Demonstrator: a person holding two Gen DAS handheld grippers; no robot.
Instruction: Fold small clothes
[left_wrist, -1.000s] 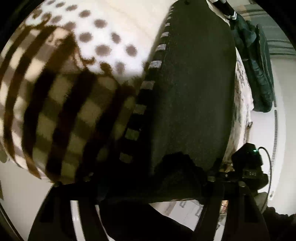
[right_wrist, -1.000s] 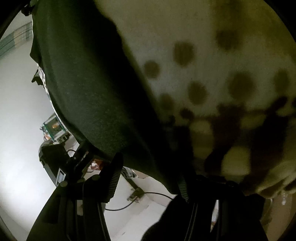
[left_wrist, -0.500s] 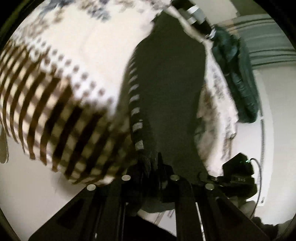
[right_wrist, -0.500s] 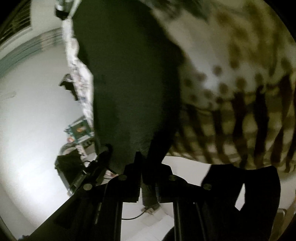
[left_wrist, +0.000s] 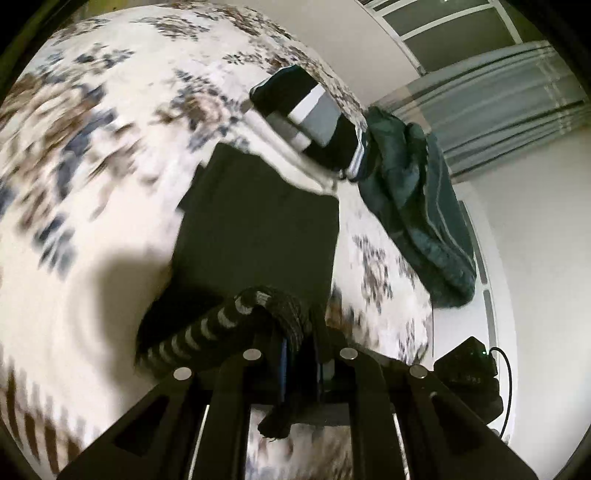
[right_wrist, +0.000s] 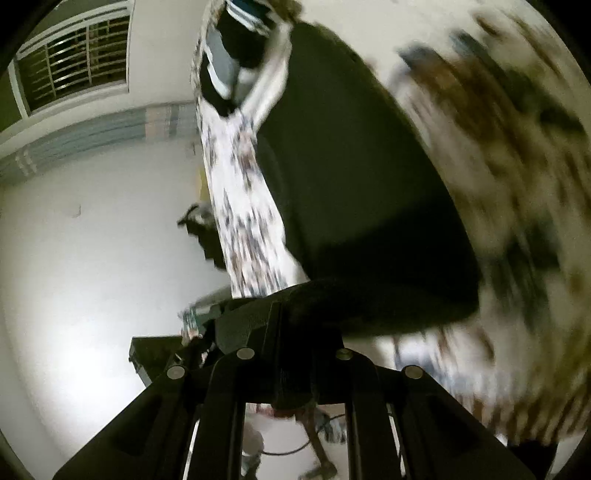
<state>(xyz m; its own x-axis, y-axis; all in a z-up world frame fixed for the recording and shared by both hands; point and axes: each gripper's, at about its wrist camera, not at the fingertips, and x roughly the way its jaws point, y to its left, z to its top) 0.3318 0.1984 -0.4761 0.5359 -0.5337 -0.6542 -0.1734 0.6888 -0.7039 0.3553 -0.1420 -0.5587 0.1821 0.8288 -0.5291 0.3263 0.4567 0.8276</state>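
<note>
A black garment (left_wrist: 258, 225) with a grey-dashed trim lies on a patterned white bedspread (left_wrist: 92, 166). My left gripper (left_wrist: 299, 354) is shut on its near edge, which bunches over the fingers. In the right wrist view the same black garment (right_wrist: 362, 184) spreads ahead, and my right gripper (right_wrist: 295, 354) is shut on its other near corner. The near edge is lifted off the bed.
A folded black, grey and white striped garment (left_wrist: 314, 118) lies beyond the black one, also in the right wrist view (right_wrist: 229, 62). A dark green garment (left_wrist: 417, 218) hangs over the bed's far right edge. A black device (left_wrist: 469, 373) sits on the floor.
Both grippers have closed on the black garment's near edge and pulled up and back from the bed. More of the bedspread and the folded striped garment have come into view.
</note>
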